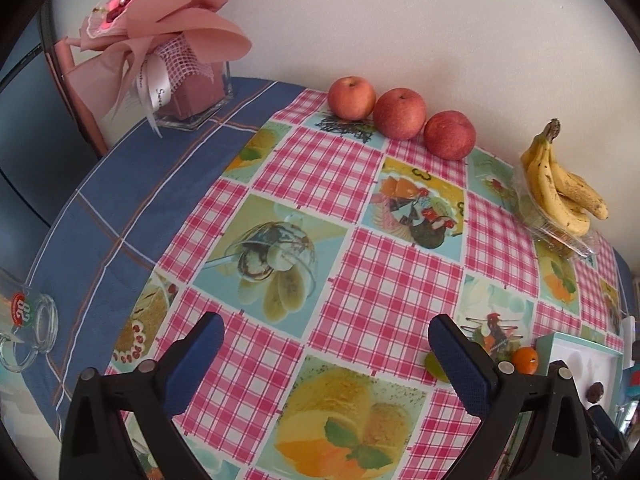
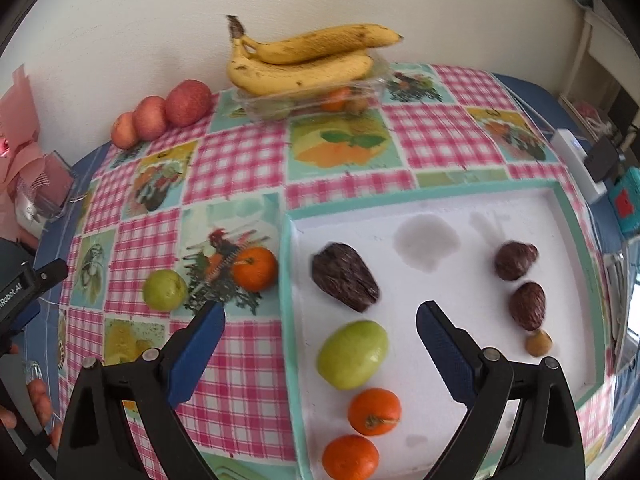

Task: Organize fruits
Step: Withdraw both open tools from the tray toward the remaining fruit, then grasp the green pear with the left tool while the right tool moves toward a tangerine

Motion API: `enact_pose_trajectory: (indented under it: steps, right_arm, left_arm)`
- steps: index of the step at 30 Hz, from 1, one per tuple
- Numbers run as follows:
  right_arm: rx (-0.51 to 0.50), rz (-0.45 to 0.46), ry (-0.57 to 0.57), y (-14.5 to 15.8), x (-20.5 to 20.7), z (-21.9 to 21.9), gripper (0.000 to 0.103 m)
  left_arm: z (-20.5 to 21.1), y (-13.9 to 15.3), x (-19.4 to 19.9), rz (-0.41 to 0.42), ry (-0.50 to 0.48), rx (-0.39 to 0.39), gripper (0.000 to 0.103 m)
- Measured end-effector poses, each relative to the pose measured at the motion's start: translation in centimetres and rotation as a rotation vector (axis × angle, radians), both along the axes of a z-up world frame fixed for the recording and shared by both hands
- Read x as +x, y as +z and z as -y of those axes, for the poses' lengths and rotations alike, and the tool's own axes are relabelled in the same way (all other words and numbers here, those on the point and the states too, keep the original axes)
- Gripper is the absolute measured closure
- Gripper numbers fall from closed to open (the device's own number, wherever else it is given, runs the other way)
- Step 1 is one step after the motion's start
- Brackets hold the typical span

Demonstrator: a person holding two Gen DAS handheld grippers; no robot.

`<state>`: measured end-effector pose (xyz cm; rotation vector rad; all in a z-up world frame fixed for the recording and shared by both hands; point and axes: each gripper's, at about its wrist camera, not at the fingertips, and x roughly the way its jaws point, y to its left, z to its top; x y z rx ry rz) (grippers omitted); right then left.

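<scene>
Both tongs empty and spread wide: left tongs (image 1: pixel 326 350) above bare desk (image 1: pixel 360 264), right tongs (image 2: pixel 320 336) hovering over the white tray (image 2: pixel 440 360). Already in the tray: a green fruit (image 2: pixel 353 354), two oranges (image 2: pixel 374 411), three dark fruits (image 2: pixel 345 277). Outside, just beside the tray's rim: one orange (image 2: pixel 254 269) and a second green fruit (image 2: pixel 165 290). Apples (image 2: pixel 188 103) and bananas (image 2: pixel 304 62) well apart along the wall, the bananas resting on a clear box (image 2: pixel 312 100).

Likely risk: round fruit rolling off under a careless nudge, or a finger clipping the rim. Nearby clutter: a glass mug (image 1: pixel 30 328) and a bouquet (image 1: pixel 160 36).
</scene>
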<state>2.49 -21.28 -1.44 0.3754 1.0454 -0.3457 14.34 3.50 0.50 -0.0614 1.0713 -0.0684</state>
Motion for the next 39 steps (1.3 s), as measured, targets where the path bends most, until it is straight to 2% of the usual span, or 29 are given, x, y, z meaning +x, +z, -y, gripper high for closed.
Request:
enact_pose_trajectory:
  steps: [10,18,25,30,33,39]
  right_arm:
    - [-0.083,0.028,0.106,0.0,1.6,-2.0,0.006]
    - [-0.091,0.024,0.095,-0.3,1.8,-1.6,0.006]
    - [-0.057,0.025,0.098,-0.7,2.3,-1.4,0.006]
    - [-0.034,0.03,0.068,-0.8,2.4,-0.7,0.006]
    - [-0.016,0.036,0.034,-0.8,2.3,0.2,0.006]
    - [0.003,0.041,0.013,-0.9,2.2,1.0,0.007]
  left_arm:
    - [1.0,0.0,0.0,0.015,-0.037,-0.01,0.0]
    - [1.8,-0.1,-0.1,0.017,-0.062,0.0,0.0]
    - [3.0,-0.5,-0.1,0.029,-0.085,0.002,0.0]
    - [3.7,-1.4,0.2,-0.007,-0.112,-0.043,0.0]
    - [4.5,-1.9,0.2,-0.026,-0.116,-0.006,0.0]
    - [5.9,-3.1,0.0,-0.079,-0.148,-0.016,0.001]
